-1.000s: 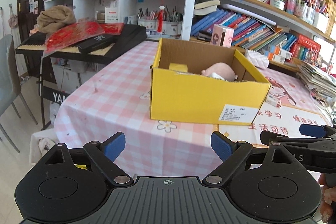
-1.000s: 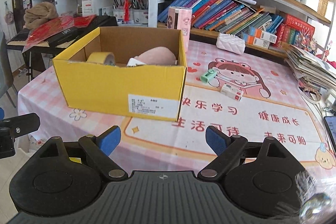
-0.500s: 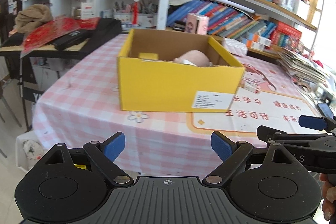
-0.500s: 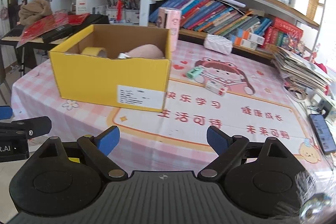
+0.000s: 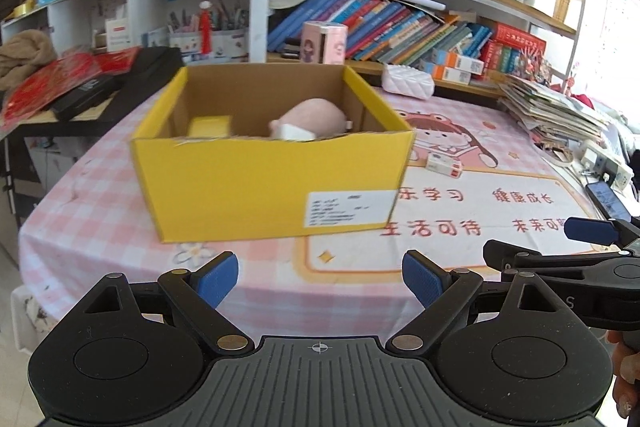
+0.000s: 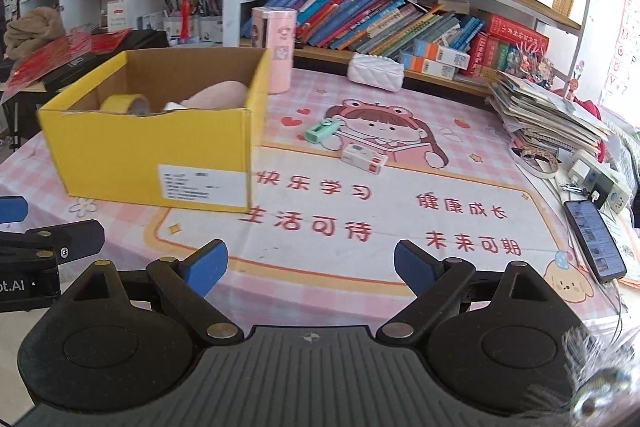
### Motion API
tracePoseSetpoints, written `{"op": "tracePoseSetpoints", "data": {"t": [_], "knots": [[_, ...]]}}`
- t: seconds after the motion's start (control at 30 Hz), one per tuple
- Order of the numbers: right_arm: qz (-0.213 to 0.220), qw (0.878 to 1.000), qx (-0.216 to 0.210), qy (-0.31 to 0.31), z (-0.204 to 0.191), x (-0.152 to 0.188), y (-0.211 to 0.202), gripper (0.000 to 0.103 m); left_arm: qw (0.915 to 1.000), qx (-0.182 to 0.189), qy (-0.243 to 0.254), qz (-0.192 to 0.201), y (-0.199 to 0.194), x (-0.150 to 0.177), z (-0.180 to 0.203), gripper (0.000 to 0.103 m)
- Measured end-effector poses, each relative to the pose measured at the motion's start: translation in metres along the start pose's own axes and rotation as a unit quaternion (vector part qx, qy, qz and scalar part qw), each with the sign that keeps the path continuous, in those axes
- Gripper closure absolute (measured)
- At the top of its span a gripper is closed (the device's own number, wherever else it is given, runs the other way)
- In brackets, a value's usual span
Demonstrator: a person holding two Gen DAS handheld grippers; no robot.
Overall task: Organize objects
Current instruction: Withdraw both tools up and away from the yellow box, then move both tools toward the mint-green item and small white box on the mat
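A pink checked table [image 6: 120, 227] fills both views, backed by crowded bookshelves [image 6: 400, 19]. On its left stands an open yellow box [image 6: 160, 151] already holding a tape roll [image 6: 124, 103] and a pink soft toy [image 6: 220, 95]. To the box's right, well apart from it, lie 2 loose items on the printed mat: a green clip-like object [image 6: 322, 131] and a small white and red box [image 6: 365, 158]. The left gripper [image 5: 320, 281] and the right gripper [image 6: 310, 267] both hover near the table edge, fingers spread wide, holding nothing. A good pick likely means approaching 1 small item squarely, straddling it, then closing.
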State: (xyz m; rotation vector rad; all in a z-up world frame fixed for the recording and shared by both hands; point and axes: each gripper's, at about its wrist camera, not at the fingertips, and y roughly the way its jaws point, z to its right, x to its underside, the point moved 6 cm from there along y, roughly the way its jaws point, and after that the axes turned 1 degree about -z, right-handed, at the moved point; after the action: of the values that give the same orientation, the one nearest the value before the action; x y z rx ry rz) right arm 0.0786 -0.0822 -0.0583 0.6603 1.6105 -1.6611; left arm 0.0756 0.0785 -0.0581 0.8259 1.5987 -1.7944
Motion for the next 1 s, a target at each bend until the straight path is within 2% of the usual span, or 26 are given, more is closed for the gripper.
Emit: {"op": "tracePoseSetpoints", "data": {"t": [0.27,0.67,1.0], "knots": [[-0.023,0.999,0.009,0.029,0.047,-0.014,0.032,0.013,0.9992,0.028,0.028,-0.009,0.031,-0.022,0.041,0.012],[-0.021,0.999,0.006,0.038,0.101,-0.048,0.077,0.014,0.9949,0.079,0.061,-0.014,0.071,-0.048,0.102,0.012],[-0.017,0.999,-0.011,0.035,0.139,-0.064,0.105,0.014,0.9958,0.066,0.058,-0.023,0.099,-0.061,0.134,0.012]]}}
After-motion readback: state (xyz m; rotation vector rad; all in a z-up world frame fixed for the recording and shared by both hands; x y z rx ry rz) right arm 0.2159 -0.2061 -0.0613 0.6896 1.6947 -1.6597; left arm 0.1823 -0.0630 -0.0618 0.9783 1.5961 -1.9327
